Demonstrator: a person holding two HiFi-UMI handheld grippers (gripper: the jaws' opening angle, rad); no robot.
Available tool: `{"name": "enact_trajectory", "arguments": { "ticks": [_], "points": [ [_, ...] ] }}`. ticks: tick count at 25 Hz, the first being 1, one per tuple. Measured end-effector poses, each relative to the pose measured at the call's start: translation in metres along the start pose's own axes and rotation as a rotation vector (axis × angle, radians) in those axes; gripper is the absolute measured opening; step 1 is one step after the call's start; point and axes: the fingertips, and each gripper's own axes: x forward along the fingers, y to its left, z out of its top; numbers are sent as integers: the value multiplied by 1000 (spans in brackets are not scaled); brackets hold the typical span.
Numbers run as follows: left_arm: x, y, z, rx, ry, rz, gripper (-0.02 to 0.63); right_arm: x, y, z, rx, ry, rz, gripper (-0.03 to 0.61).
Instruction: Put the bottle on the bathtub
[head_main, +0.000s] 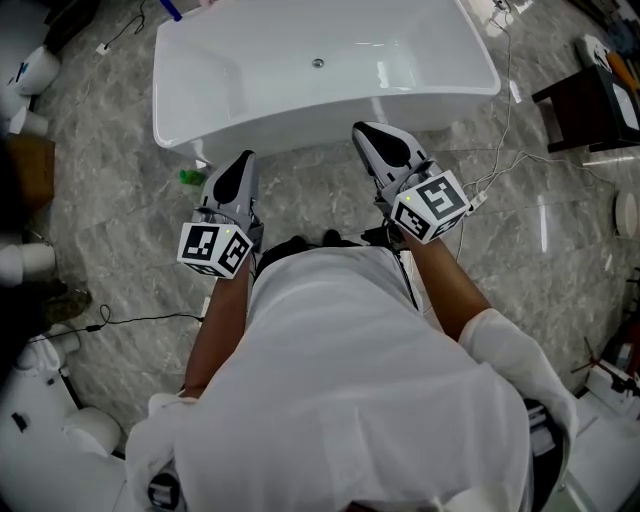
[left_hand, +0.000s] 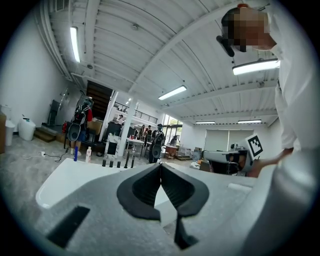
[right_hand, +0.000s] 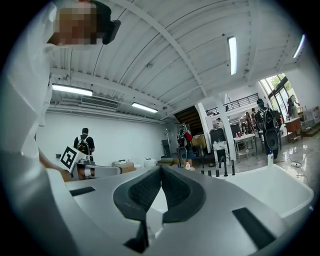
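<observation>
Closed tip to tip with nothing between them, the jaws of the left gripper (left_hand: 160, 167) point level at the near wall of the bathtub (head_main: 330, 115), close to the tub's near-left corner. On the floor just beside that corner lies a small green thing (head_main: 192, 177) that I take for the bottle. It sits low and a little to the left of the left gripper's tips, and it is too small to tell whether it stands or lies, so I cannot give its long axis. The right gripper (right_hand: 160, 170) is held farther along the tub's near wall, its jaws likewise together and empty. It is well apart from the green bottle, so the left hand looks the nearer one for the pickup, and it would have to dip down and open first. Only the head view shows this bottle. Both gripper views look level across the tub and pass over it. The left gripper view instead shows a blue bottle (left_hand: 75, 152) and a white bottle (left_hand: 88, 154) standing past the tub's far side.
</observation>
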Motion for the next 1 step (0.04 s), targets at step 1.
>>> {"name": "enact_trajectory", "arguments": {
  "ticks": [1],
  "points": [
    [3, -2, 0, -1, 1, -1, 17, 0, -4, 0, 2, 2, -2, 15]
  ]
}}
